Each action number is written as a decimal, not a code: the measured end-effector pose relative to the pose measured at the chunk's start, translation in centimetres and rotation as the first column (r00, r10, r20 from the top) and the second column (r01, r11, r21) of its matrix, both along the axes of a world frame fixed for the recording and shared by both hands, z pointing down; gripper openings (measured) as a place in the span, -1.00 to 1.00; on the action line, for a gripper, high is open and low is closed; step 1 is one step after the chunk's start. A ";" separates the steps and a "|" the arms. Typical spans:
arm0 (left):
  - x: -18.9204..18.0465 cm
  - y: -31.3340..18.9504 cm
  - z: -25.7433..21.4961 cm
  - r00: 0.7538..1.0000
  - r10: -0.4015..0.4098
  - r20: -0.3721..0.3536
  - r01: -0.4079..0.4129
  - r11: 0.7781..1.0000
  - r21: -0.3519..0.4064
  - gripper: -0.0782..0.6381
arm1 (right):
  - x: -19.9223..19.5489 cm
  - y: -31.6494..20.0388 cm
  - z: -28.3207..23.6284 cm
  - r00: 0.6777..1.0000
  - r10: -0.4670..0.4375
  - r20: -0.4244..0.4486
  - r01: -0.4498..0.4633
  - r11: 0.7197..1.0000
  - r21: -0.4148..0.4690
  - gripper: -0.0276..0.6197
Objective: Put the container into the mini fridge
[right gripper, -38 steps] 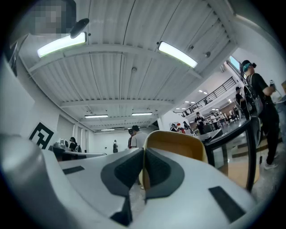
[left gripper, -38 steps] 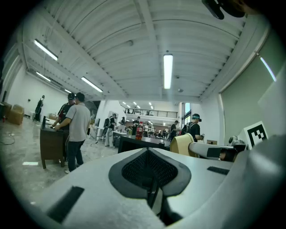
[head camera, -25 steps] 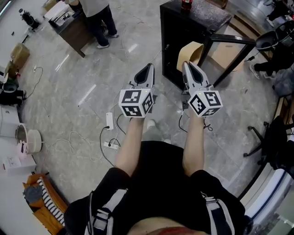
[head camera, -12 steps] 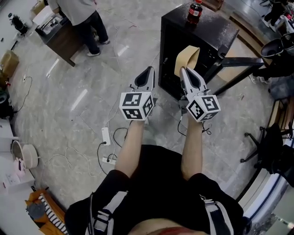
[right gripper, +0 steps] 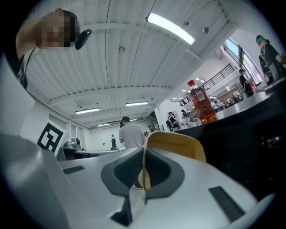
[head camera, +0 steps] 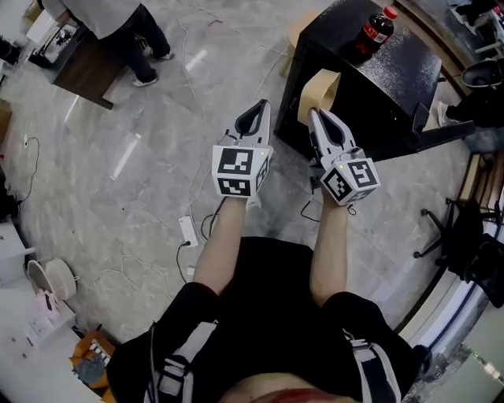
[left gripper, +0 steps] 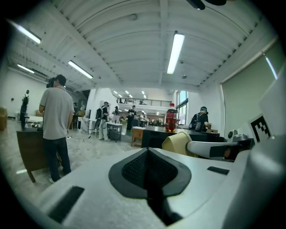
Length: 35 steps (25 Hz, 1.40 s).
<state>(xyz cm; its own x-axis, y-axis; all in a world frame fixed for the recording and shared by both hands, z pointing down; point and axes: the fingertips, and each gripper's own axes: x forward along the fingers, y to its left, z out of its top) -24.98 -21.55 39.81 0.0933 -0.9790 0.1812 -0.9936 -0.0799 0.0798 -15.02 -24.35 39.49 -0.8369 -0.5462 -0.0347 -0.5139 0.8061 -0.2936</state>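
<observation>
Tan and thin-walled, the container (head camera: 321,86) hangs from your right gripper (head camera: 314,115). The jaws are closed on one side of its wall, and the open mouth faces away from you. In the right gripper view, the wall runs as a narrow yellow edge between the two dark pads. The rounded body of the container (right gripper: 175,144) rises just beyond the tips of the right gripper (right gripper: 143,154).

Your left gripper (head camera: 262,108) is level with the right one and just beside it. In the left gripper view its jaws are pressed together with nothing between them (left gripper: 148,153).

The black mini fridge (head camera: 398,83) stands ahead and to your right. The container is outside it, held in the air close to its near upper corner. Whether the door is open cannot be told from these views.

A cola bottle (head camera: 375,28) with a red cap stands upright on the fridge top. It also shows in the right gripper view (right gripper: 200,105).

Grey marble floor (head camera: 118,181) lies below your arms, with a white power strip (head camera: 187,231) and its cables near your feet. A person in a light shirt (head camera: 118,14) stands well apart at the upper left, beside a dark wooden desk (head camera: 83,69).
</observation>
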 end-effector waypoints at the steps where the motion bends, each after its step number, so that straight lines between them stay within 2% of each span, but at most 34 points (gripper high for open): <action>1: -0.3 -0.5 0.4 1.000 0.007 -0.014 -0.007 1.000 -0.009 -0.75 | -0.4 -0.4 0.3 1.000 0.006 -0.010 -0.006 1.000 -0.007 -0.85; 5: -0.5 -2.5 1.6 0.999 0.034 -0.036 -0.035 0.999 -0.037 -0.75 | -0.8 -0.8 1.0 0.998 -0.001 -0.067 0.001 1.000 0.007 -0.85; 8: 1.7 -4.2 2.2 0.995 0.093 -0.047 -0.096 0.994 -0.048 -0.75 | 0.5 -1.3 1.3 0.996 0.010 -0.092 -0.009 1.000 0.012 -0.85; 9: 2.7 -4.8 2.6 0.992 0.116 -0.055 -0.119 0.991 -0.053 -0.75 | 1.2 -1.4 1.6 0.993 0.017 -0.115 -0.015 1.000 0.019 -0.85; 11: 4.5 -6.0 3.4 0.986 0.152 -0.073 -0.157 0.986 -0.063 -0.75 | 2.3 -1.5 2.5 0.973 0.019 -0.228 -0.006 0.998 0.057 -0.85; 14: 6.7 -7.3 4.5 0.978 0.192 -0.084 -0.199 0.977 -0.077 -0.75 | 3.1 -1.5 4.7 0.890 -0.003 -0.456 0.057 0.993 0.105 -0.85; 18: 8.9 -8.2 5.3 0.970 0.235 -0.068 -0.241 0.965 -0.100 -0.75 | 4.5 -2.0 7.3 0.747 -0.037 -0.664 0.157 0.980 0.122 -0.85; 23: 8.9 -8.5 5.5 0.969 0.241 -0.060 -0.247 0.963 -0.110 -0.75 | 5.7 -3.9 10.1 0.546 -0.058 -0.836 0.290 0.949 0.123 -0.85; 27: 7.3 -8.6 5.4 0.973 0.223 -0.053 -0.228 0.967 -0.111 -0.75 | 6.5 -6.1 12.1 0.430 -0.055 -0.901 0.339 0.935 0.105 -0.85; 30: 5.6 -8.6 5.3 0.979 0.195 -0.051 -0.200 0.974 -0.107 -0.75 | 6.9 -7.6 13.4 0.372 -0.052 -0.927 0.351 0.932 0.089 -0.85; 35: 4.0 -8.7 5.8 0.981 0.186 -0.056 -0.192 0.974 -0.119 -0.75 | 6.8 -9.6 14.5 0.349 -0.042 -0.936 0.344 0.935 0.087 -0.85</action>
<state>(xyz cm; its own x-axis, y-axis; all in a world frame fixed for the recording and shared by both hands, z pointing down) -21.01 -30.26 45.59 0.2851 -0.9132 0.2911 -0.9567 -0.2527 0.1444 -8.26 -33.97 53.94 -0.5104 -0.4636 0.7242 -0.1577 0.8784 0.4512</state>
